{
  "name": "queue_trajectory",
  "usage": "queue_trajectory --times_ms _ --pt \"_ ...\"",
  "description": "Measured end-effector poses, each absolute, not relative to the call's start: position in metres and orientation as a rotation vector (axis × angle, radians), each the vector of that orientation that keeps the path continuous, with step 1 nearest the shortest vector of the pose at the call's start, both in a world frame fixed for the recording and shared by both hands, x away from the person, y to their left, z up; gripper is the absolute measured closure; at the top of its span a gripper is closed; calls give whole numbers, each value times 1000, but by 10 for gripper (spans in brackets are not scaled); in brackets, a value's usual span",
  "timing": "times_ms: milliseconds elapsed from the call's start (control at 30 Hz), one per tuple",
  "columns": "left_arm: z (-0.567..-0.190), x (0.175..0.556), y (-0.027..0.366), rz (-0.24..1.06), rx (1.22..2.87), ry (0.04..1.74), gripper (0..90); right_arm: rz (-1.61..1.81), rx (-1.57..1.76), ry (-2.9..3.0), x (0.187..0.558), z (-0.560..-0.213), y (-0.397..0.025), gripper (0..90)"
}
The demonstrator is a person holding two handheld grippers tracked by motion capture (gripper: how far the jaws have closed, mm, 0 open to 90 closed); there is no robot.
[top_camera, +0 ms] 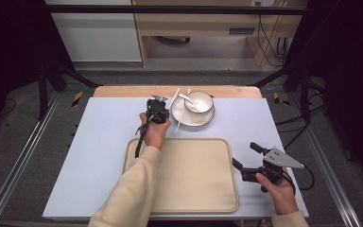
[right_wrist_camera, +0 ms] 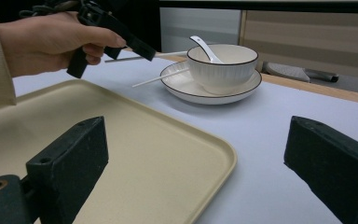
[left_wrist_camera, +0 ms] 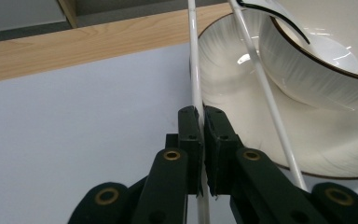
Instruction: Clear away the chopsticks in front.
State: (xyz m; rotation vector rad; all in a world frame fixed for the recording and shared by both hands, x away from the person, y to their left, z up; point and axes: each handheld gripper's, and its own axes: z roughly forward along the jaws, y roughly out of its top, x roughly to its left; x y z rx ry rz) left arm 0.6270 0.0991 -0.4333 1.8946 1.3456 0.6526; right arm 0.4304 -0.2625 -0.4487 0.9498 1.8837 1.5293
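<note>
high view: pale blue mat (top_camera: 99, 156) over wooden table (top_camera: 123, 91).

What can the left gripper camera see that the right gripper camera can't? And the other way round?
Left gripper view: a close-up of the left gripper, its jaws pinched shut on one white chopstick.

Right gripper view: the beige tray, the open right gripper, and the hand holding the other gripper.

Both: the white bowl sitting on its plate, the second chopstick leaning on that plate, and the pale blue table.
</note>
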Motion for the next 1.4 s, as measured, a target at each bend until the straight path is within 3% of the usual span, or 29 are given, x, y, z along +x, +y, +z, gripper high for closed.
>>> queue_trajectory --times_ms 467,1400 --pt "-426 565 154 669 1768 1387 859 1532 937 1888 429 -448 -258 44" --pt "-434 420 191 719 1536 1419 858 1512 901 1908 426 -448 -255 43"
